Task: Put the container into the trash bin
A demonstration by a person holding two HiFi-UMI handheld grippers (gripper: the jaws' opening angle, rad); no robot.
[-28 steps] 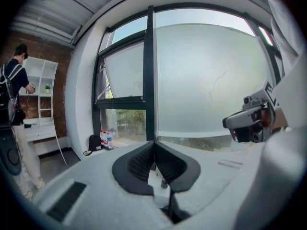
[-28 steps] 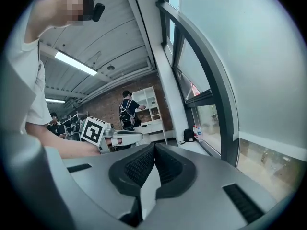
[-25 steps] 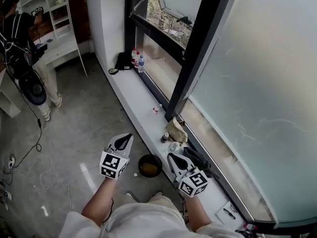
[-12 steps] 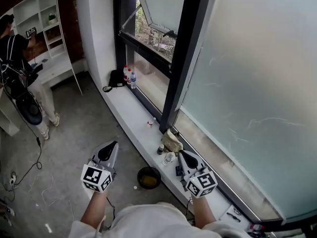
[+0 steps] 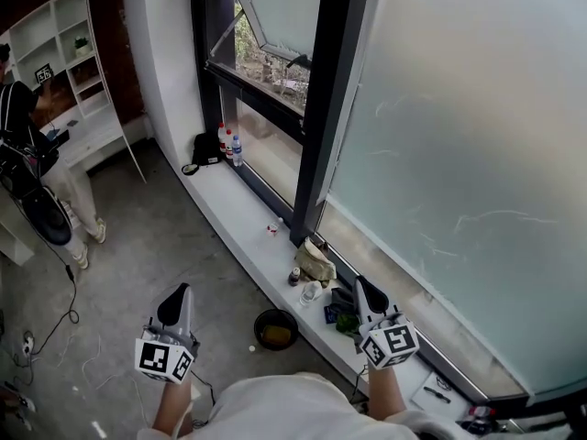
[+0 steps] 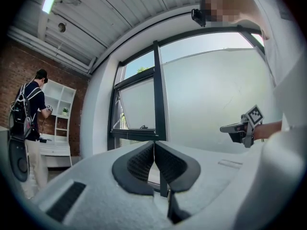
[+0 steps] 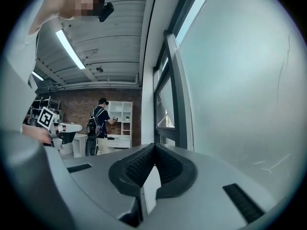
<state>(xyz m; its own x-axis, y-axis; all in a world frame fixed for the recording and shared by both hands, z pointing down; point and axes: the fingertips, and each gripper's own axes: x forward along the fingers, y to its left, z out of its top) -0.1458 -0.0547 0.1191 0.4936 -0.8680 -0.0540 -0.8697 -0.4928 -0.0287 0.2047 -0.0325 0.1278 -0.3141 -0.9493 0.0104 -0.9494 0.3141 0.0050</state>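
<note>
The round black trash bin (image 5: 276, 329) stands on the floor against the white window sill (image 5: 240, 214), between my two grippers. A small clear container (image 5: 310, 291) sits on the sill just above it, next to a small dark bottle (image 5: 294, 276) and a crumpled brown bag (image 5: 317, 262). My left gripper (image 5: 175, 292) hangs over the floor left of the bin, its jaws shut and empty (image 6: 154, 145). My right gripper (image 5: 360, 285) hovers over the sill right of the container, pointing level, with its jaws shut and nothing between them (image 7: 153, 147).
Dark and green items (image 5: 341, 312) lie on the sill under my right gripper. Bottles (image 5: 228, 145) and a black pouch (image 5: 204, 148) sit at the sill's far end. A person (image 5: 32, 168) stands by white shelves (image 5: 64, 62) at far left. Cables (image 5: 55, 324) trail on the floor.
Both grippers have risen and drawn apart, the left toward the left, the right toward the right over the sill. The view has swung so the bin sits lower in the picture.
</note>
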